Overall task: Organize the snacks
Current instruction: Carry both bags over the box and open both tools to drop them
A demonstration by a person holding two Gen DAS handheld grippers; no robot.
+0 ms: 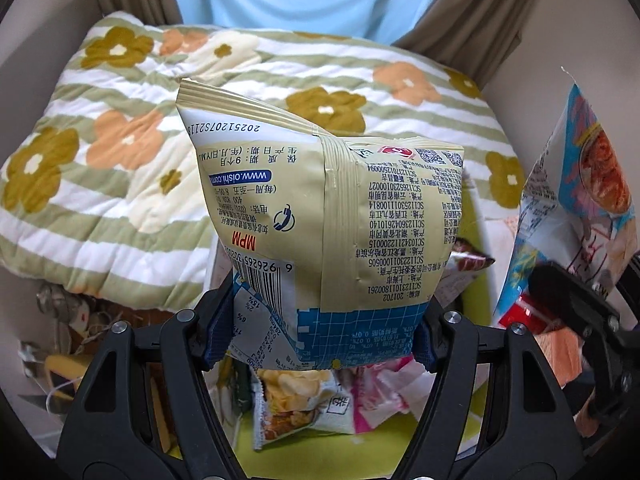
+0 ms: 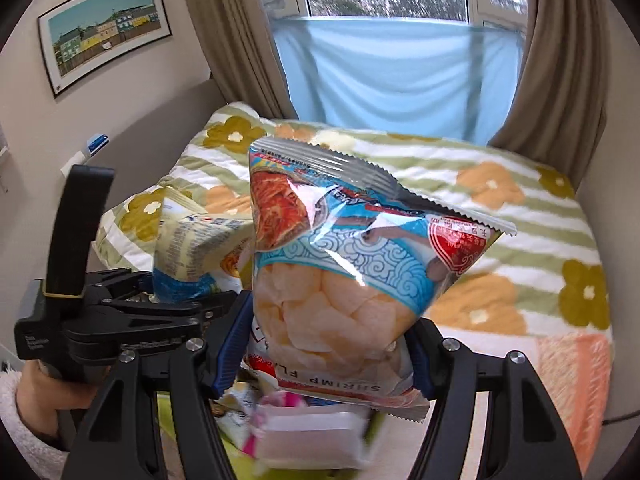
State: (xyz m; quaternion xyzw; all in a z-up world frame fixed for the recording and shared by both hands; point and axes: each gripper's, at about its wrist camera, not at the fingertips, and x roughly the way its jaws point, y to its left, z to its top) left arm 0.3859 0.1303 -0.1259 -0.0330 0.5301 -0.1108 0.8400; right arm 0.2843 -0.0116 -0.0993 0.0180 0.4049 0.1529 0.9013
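Observation:
My left gripper (image 1: 320, 340) is shut on a beige snack bag (image 1: 320, 208) with a blue grid bottom, held upright with its printed back toward the camera. My right gripper (image 2: 324, 356) is shut on a blue shrimp chip bag (image 2: 352, 264), held upright. In the right wrist view the left gripper (image 2: 160, 308) and its beige bag (image 2: 196, 248) are at the left. In the left wrist view the right gripper (image 1: 572, 312) and its shrimp bag (image 1: 580, 200) are at the right edge. Below both lie loose snack packets (image 1: 304, 396) on a lime-green surface (image 1: 360, 452).
A flowered, striped quilt (image 1: 120, 140) covers the bed behind the bags. Brown curtains (image 2: 560, 60) and a light blue cloth (image 2: 392, 76) hang at the window. A framed picture (image 2: 104, 28) is on the left wall. Clutter (image 1: 60, 340) lies at the lower left.

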